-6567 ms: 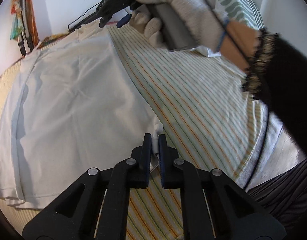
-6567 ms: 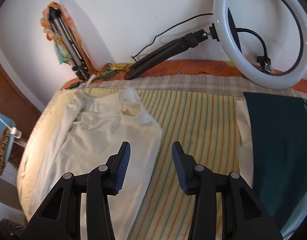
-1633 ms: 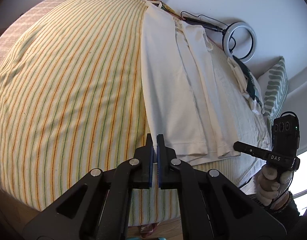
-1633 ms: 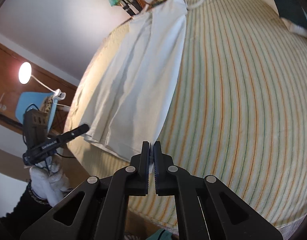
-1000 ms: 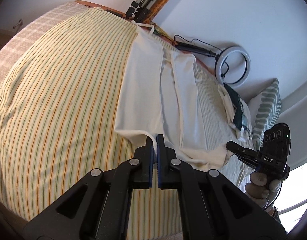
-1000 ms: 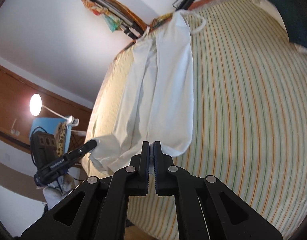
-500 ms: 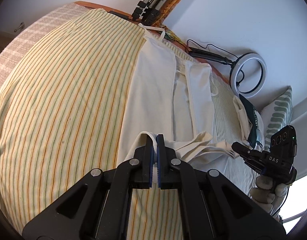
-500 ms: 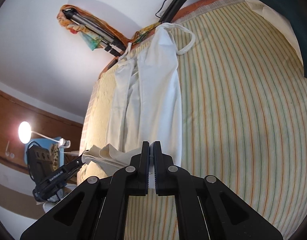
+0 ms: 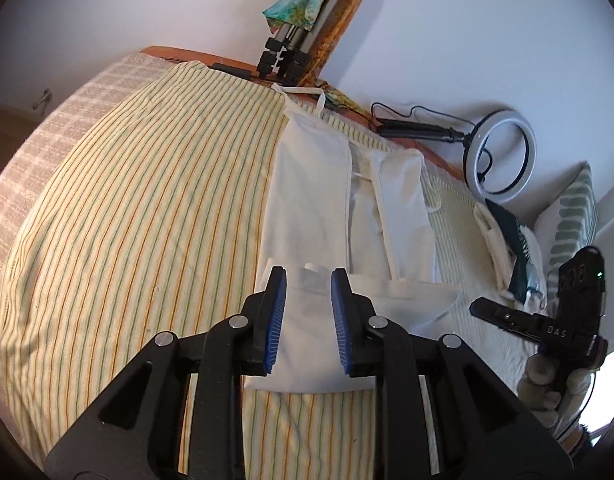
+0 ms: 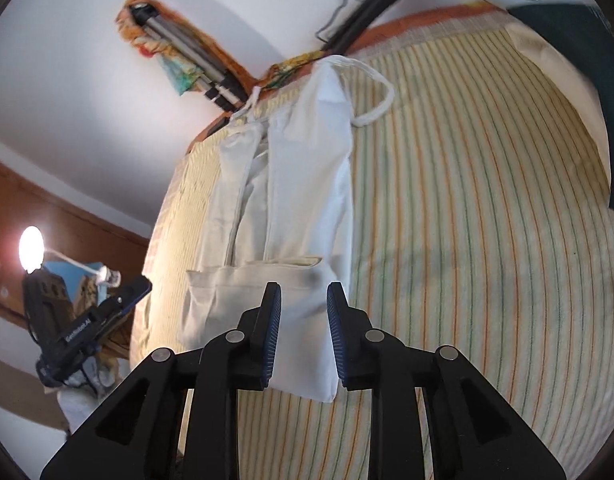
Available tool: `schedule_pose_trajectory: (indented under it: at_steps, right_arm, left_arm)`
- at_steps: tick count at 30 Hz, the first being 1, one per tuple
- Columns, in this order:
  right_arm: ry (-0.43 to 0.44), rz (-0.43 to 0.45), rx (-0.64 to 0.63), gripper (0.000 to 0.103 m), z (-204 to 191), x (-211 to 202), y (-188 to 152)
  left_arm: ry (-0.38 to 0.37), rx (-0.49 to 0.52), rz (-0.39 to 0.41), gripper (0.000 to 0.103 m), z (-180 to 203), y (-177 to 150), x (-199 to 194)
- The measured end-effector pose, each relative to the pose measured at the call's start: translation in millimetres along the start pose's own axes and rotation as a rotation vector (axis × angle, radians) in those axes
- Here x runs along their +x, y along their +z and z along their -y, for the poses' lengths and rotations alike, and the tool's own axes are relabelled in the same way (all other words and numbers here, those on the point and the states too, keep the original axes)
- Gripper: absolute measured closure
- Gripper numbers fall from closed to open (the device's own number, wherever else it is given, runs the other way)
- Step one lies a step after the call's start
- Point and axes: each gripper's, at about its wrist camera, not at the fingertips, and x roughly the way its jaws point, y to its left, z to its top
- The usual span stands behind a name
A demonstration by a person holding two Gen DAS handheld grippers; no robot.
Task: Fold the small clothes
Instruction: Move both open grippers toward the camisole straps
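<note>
Left wrist: left gripper (image 9: 306,284) jaws opening, seemingly clear of folded garment (image 9: 347,240).

Bedroom at home: striped bedspread (image 9: 139,208), pillow (image 9: 573,216), headboard (image 9: 439,160).

left wrist cam close, angled down over garment's (image 9: 307,208) left hem corner, right wrist cam mirrored, both share garment and striped bed (image 10: 467,220)

Striped bed (image 9: 139,208), white wall (image 9: 447,32)
</note>
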Motion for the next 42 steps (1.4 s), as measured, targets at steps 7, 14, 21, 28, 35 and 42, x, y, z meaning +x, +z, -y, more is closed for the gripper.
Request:
schedule_pose_trajectory:
  at_steps: [7, 14, 21, 28, 35, 42]
  right_arm:
    - [-0.067, 0.002, -0.081, 0.080, -8, 5, -4]
    - [-0.062, 0.014, -0.048, 0.080, 3, 3, 6]
    - [-0.075, 0.023, -0.059, 0.078, 9, 4, 25]
    - [-0.075, 0.045, -0.082, 0.073, 20, 10, 67]
    - [-0.052, 0.060, -0.151, 0.056, 13, 47, 134]
    - [-0.072, 0.063, -0.174, 0.056, 21, 89, 171]
  left_arm:
    - [0.000, 0.007, -0.007, 0.082, 1, -1, 2]
    - [0.005, 0.032, -0.006, 0.082, 11, 13, 13]
    - [-0.010, 0.073, -0.016, 0.082, 26, 29, 30]
    - [-0.070, 0.121, -0.057, 0.082, 47, 26, 50]
    - [-0.073, 0.238, -0.118, 0.082, 65, 8, 76]
    - [-0.044, 0.254, -0.122, 0.082, 50, 2, 91]
